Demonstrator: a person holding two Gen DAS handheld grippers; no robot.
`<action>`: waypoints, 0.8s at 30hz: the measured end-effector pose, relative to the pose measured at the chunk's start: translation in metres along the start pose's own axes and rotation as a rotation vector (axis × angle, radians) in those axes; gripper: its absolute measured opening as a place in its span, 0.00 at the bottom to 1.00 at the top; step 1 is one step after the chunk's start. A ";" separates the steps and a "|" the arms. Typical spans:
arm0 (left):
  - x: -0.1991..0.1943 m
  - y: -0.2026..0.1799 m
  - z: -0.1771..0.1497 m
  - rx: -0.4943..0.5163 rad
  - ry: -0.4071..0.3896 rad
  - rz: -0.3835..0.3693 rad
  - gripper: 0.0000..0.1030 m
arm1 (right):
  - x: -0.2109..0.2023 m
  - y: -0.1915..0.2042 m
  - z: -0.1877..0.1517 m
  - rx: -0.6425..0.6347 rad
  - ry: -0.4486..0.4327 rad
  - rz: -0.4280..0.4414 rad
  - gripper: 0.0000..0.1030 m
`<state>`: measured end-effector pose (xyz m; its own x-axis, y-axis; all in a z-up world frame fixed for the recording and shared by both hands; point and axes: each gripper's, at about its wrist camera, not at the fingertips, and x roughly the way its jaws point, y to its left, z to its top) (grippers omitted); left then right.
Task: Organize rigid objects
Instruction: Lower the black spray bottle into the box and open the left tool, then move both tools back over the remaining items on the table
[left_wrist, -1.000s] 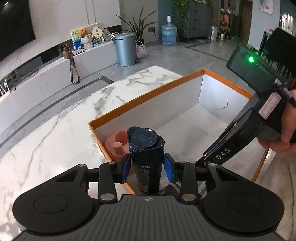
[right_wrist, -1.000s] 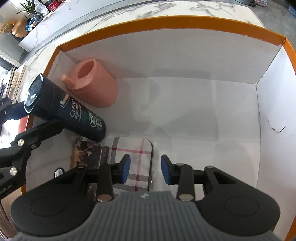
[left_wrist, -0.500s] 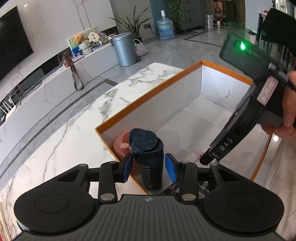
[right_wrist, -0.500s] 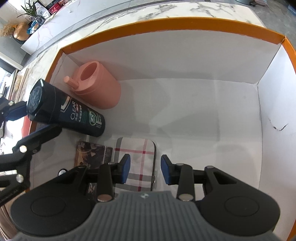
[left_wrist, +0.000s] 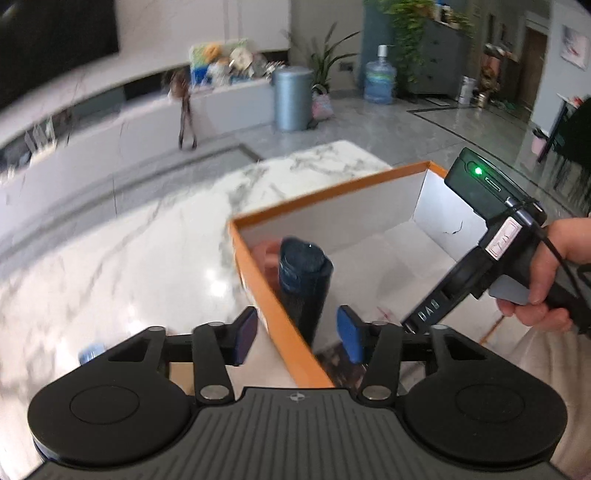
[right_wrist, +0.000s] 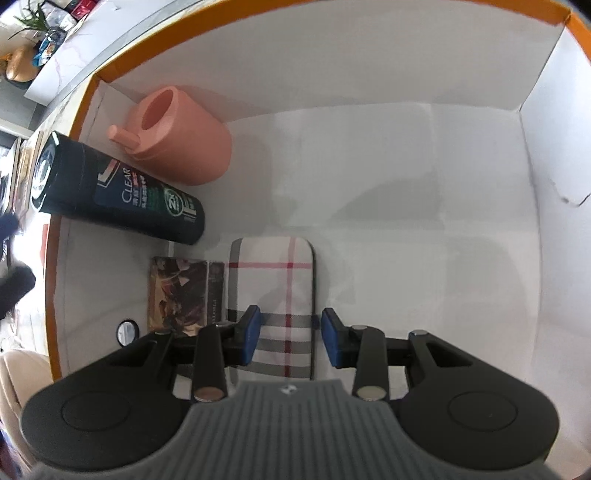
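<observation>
A dark blue CLEAR shampoo bottle (left_wrist: 304, 284) (right_wrist: 118, 192) stands free inside the orange-rimmed white box (left_wrist: 266, 291) (right_wrist: 535, 110), near its left wall. My left gripper (left_wrist: 297, 338) is open and empty, pulled back from the bottle and straddling the box rim. My right gripper (right_wrist: 290, 341) is open and empty, hovering over a plaid-patterned flat case (right_wrist: 273, 280) on the box floor. A pink jug-shaped container (right_wrist: 177, 136) stands in the far left corner. A dark patterned flat packet (right_wrist: 181, 295) lies beside the plaid case.
The box sits on a white marble table (left_wrist: 129, 266). A small round black-rimmed item (right_wrist: 126, 332) lies by the box's left wall. The right half of the box floor (right_wrist: 424, 240) is bare. The right gripper's body (left_wrist: 491, 236) and hand reach over the box.
My left gripper opened, let go of the shampoo bottle and drew back left. The bottle now stands in the box. The right gripper lowered slightly over the plaid case.
</observation>
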<state>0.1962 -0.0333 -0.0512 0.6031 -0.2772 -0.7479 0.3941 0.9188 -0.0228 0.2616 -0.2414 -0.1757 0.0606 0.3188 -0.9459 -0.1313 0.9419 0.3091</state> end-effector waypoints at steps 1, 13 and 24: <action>-0.001 0.003 -0.003 -0.029 0.007 -0.013 0.48 | 0.001 0.002 0.000 -0.002 0.004 -0.001 0.38; -0.029 0.017 -0.016 -0.120 -0.025 -0.008 0.42 | -0.008 0.019 -0.007 -0.077 -0.033 -0.064 0.39; -0.074 0.057 -0.060 -0.259 -0.015 0.099 0.42 | -0.086 0.074 -0.044 -0.250 -0.409 -0.018 0.38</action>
<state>0.1327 0.0563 -0.0371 0.6404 -0.1850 -0.7454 0.1438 0.9823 -0.1202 0.2034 -0.2035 -0.0753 0.4431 0.3652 -0.8187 -0.3572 0.9096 0.2124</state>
